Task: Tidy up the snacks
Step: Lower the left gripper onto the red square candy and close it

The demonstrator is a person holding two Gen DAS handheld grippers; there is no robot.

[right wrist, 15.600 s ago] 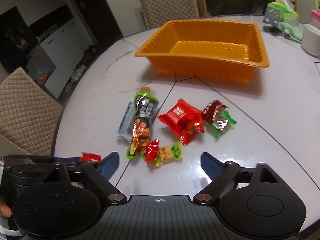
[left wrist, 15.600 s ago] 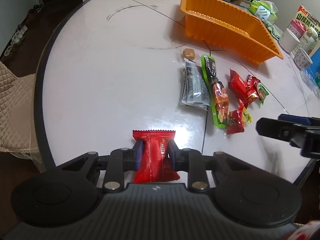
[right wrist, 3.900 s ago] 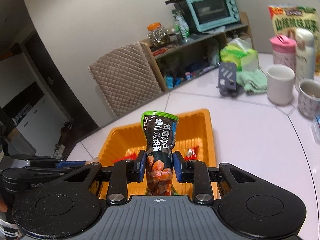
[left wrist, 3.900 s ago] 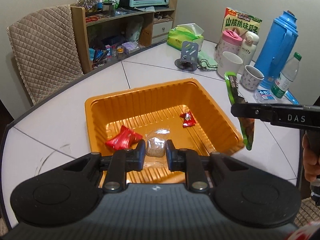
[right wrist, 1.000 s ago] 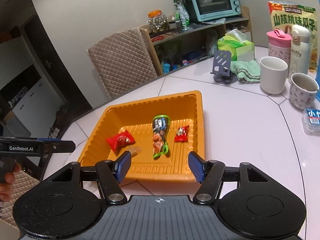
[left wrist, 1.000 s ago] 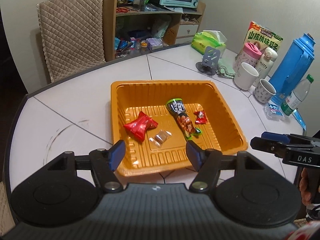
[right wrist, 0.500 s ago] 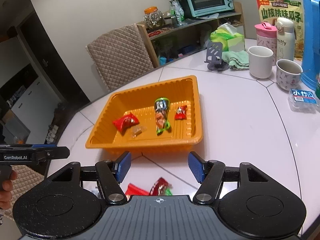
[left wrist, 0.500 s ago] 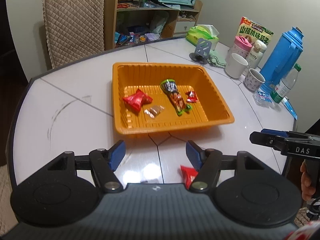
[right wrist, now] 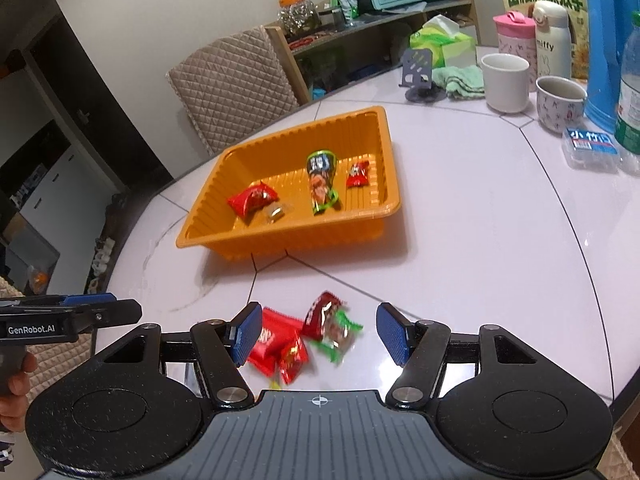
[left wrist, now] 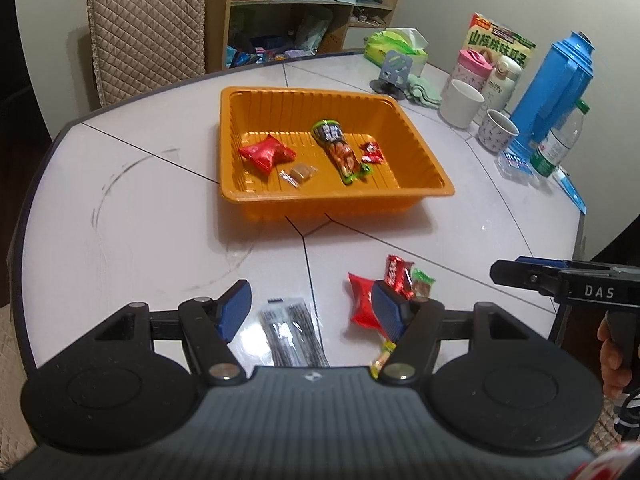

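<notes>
An orange tray point(left wrist: 332, 196) sits at twelve o'clock on the white table point(left wrist: 120, 220), holding four snacks, among them a long green sausage pack point(left wrist: 338, 152). Loose red snack packets point(right wrist: 304, 336) lie at six o'clock, between the spread fingers of the right gripper point(right wrist: 320, 334), which grips nothing. The left gripper point(left wrist: 310, 306) hangs unclenched over a grey sachet point(left wrist: 290, 330). Four seconds ago both held snacks above the tray.
</notes>
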